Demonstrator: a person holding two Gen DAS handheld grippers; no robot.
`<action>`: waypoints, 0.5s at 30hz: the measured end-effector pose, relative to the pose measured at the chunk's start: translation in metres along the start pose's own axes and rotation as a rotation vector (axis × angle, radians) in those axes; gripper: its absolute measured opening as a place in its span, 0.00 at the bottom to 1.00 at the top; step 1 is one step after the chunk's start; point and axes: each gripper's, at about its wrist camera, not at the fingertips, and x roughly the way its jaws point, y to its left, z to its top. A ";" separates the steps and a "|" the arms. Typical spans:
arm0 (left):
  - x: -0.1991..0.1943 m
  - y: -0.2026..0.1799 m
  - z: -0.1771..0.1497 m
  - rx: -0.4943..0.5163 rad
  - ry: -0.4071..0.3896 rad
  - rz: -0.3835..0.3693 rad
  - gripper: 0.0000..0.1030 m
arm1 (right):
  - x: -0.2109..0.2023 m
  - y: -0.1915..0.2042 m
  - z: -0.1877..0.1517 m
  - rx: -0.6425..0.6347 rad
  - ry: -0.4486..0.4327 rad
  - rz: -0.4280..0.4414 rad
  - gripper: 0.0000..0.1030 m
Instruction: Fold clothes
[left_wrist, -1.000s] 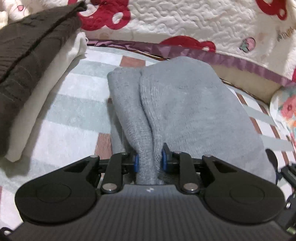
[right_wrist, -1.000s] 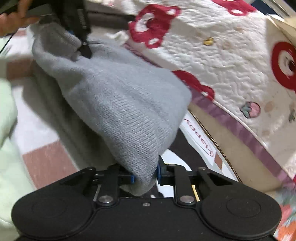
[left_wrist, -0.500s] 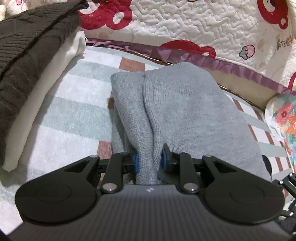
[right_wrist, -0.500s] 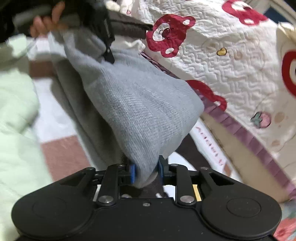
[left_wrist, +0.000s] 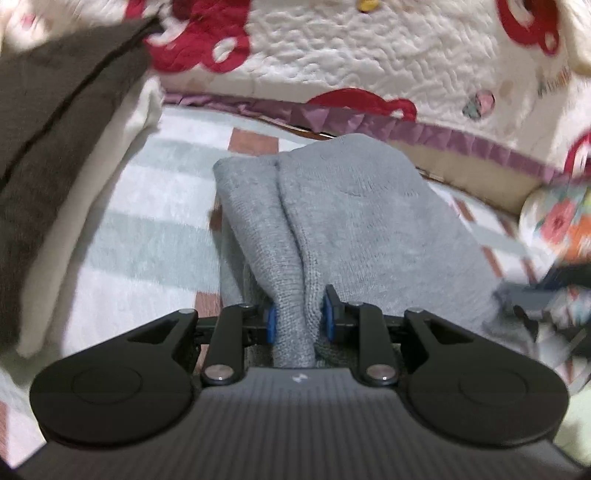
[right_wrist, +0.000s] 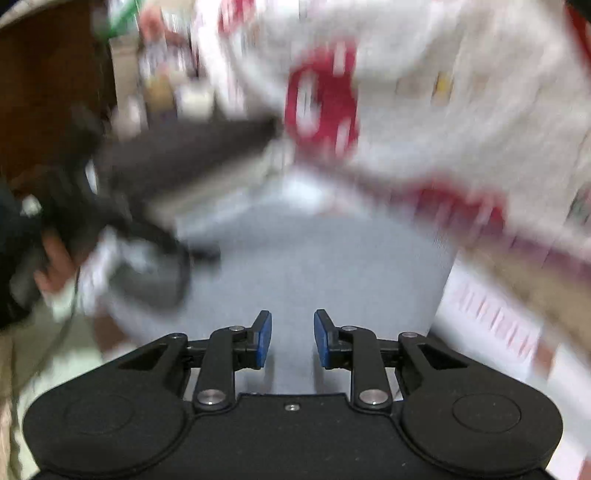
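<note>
Item: grey knit garment, doubled over, lying on the striped blanket at centre, its far edge toward 12 o'clock near the quilt.

Left gripper: clamped on a bunched ridge of the knit at the near edge.

Right gripper: jaws parted, nothing between them, above grey cloth; view heavily blurred.

Folded stack: brown over cream, at 10 o'clock.

Risks: with only one side pinned, any pull may drag the fold askew; the thick knit could spring open; a hasty swing might snag the knit.
</note>
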 end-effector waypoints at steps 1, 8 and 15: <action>0.002 0.004 -0.002 -0.023 0.009 -0.016 0.22 | 0.015 0.000 -0.006 -0.004 0.066 0.006 0.28; 0.016 0.010 -0.006 -0.052 0.000 -0.066 0.24 | 0.013 0.024 -0.070 -0.022 0.019 -0.114 0.28; -0.017 -0.011 0.000 0.021 -0.068 -0.066 0.27 | 0.006 0.017 -0.082 0.094 -0.006 -0.062 0.28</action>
